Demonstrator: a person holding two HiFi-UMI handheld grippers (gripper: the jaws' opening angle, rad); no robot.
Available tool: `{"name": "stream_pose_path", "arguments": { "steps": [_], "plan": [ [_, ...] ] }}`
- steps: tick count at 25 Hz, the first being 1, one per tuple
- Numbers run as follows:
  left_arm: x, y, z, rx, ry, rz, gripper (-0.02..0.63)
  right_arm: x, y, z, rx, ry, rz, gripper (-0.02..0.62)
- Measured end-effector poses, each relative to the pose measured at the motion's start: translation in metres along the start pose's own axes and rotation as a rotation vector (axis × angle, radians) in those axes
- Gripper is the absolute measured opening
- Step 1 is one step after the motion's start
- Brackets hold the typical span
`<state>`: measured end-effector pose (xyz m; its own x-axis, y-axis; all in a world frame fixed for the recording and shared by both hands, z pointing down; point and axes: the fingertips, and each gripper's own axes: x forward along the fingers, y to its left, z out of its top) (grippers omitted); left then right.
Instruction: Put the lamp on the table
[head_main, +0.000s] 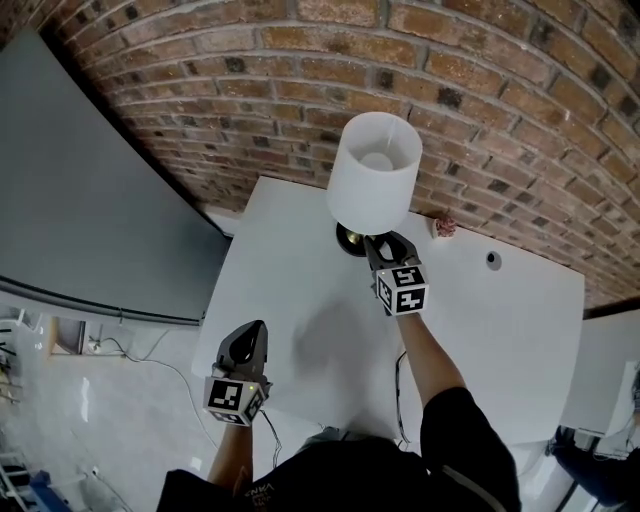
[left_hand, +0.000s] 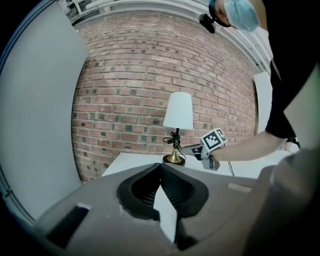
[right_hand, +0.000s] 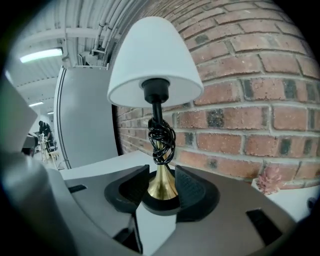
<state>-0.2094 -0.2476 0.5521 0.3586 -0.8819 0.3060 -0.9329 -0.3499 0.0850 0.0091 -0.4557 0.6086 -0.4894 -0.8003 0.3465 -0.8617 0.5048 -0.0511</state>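
The lamp (head_main: 374, 170) has a white shade, a black cord wound round its stem and a brass foot. It stands upright on the white table (head_main: 290, 270), close to the brick wall. My right gripper (head_main: 378, 243) reaches it from the front. In the right gripper view the jaws stand wide on either side of the brass foot (right_hand: 161, 186), with a gap showing at the left pad, so the right gripper (right_hand: 161, 182) is open. My left gripper (head_main: 250, 335) hovers shut and empty over the table's near left edge. From the left gripper view the lamp (left_hand: 178, 112) and the right gripper (left_hand: 192, 149) are seen ahead.
A small pink object (head_main: 445, 226) lies by the wall to the right of the lamp. A round cable hole (head_main: 492, 260) sits in the tabletop further right. A grey panel (head_main: 80, 200) stands left of the table, with a cable on the floor below.
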Motion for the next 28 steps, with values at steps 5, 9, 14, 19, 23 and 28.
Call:
{"name": "stream_pose_path", "arguments": {
  "steps": [5,9,14,19,23,28],
  "plan": [
    [-0.009,-0.013,0.007,0.058,-0.027,-0.010,0.005,-0.050,0.006,0.010,0.018,-0.038,-0.019,0.119],
    [-0.018,-0.025,0.013,0.069,-0.052,-0.015,0.005,-0.088,0.016,0.014,0.028,-0.071,-0.027,0.035],
    [-0.037,-0.039,0.016,0.077,-0.074,-0.040,0.005,-0.136,0.041,0.022,0.048,-0.119,-0.003,0.000],
    [-0.060,-0.053,0.013,0.057,-0.072,-0.064,0.005,-0.178,0.072,0.034,0.078,-0.174,0.039,0.000],
    [-0.078,-0.062,0.008,0.078,-0.088,-0.082,0.005,-0.208,0.095,0.038,0.075,-0.194,0.061,0.000],
    [-0.101,-0.076,0.008,0.082,-0.094,-0.105,0.005,-0.243,0.118,0.040,0.066,-0.212,0.074,-0.001]
  ]
}}
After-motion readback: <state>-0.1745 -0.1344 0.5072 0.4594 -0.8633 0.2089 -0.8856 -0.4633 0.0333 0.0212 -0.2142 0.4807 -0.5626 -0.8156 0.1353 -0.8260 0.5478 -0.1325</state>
